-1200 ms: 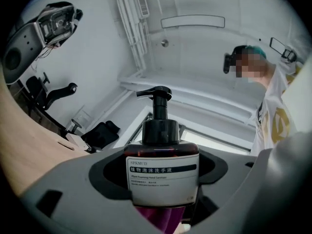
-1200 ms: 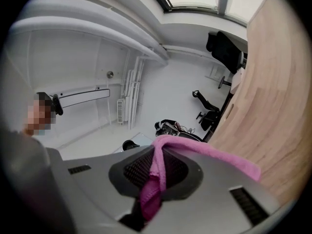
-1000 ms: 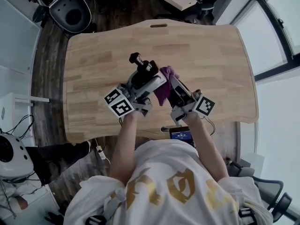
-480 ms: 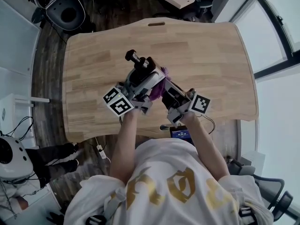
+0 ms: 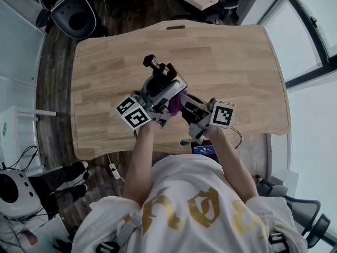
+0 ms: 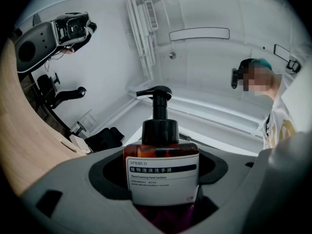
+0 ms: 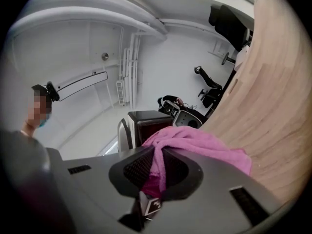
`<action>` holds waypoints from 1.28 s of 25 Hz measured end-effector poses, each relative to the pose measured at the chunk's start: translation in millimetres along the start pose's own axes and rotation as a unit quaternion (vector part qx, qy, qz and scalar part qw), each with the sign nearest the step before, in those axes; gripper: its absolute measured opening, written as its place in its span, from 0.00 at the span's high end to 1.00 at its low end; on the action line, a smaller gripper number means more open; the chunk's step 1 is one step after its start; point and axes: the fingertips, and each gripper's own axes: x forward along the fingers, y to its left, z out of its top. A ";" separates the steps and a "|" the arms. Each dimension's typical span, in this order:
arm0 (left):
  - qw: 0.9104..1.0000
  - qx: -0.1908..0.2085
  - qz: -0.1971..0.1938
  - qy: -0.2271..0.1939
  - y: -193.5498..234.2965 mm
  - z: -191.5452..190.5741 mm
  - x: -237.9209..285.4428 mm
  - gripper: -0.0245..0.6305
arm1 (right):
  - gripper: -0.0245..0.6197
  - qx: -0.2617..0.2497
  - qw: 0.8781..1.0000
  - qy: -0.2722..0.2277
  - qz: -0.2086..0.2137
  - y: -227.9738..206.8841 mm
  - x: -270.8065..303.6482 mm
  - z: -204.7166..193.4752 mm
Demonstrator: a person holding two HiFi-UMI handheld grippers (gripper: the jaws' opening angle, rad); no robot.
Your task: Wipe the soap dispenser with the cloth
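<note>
My left gripper (image 5: 160, 91) is shut on the soap dispenser (image 6: 163, 165), an amber bottle with a white label and a black pump (image 5: 152, 64), held off the table and tipped away from me. My right gripper (image 5: 184, 103) is shut on the pink cloth (image 7: 195, 147), which bunches out between its jaws. In the head view the cloth (image 5: 174, 105) shows as a purple patch pressed against the bottle's underside, between the two grippers. In the right gripper view the dispenser's dark base (image 7: 144, 126) stands just beyond the cloth.
The wooden table (image 5: 231, 62) lies under both grippers, with a slot handle (image 5: 175, 27) at its far edge. A black office chair (image 5: 73, 12) stands beyond the far left corner. A small screen device (image 5: 202, 150) hangs at the near edge.
The right gripper with the cloth has slid nearer and leftwards, under the bottle, so less cloth shows. The left gripper and dispenser have barely shifted.
</note>
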 end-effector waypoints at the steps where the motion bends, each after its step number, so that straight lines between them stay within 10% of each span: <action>1: 1.000 0.000 0.001 0.002 0.6 -0.3 -0.8 0.42 | 0.91 0.000 1.000 0.010 0.002 0.8 1.8 -3.7; 9: 1.000 0.001 0.007 0.022 10.3 -7.5 -5.8 0.42 | 0.91 -0.041 0.998 0.040 -0.006 -5.5 -0.6 -14.3; 22: 0.996 -0.001 0.047 0.077 48.8 -45.0 -23.6 0.42 | 0.91 -0.035 0.996 -0.063 -0.060 -49.6 -38.1 43.4; 32: 0.963 0.075 0.125 0.226 101.3 -114.7 -57.1 0.42 | 0.91 -0.080 0.990 0.015 -0.116 -85.0 -35.3 21.3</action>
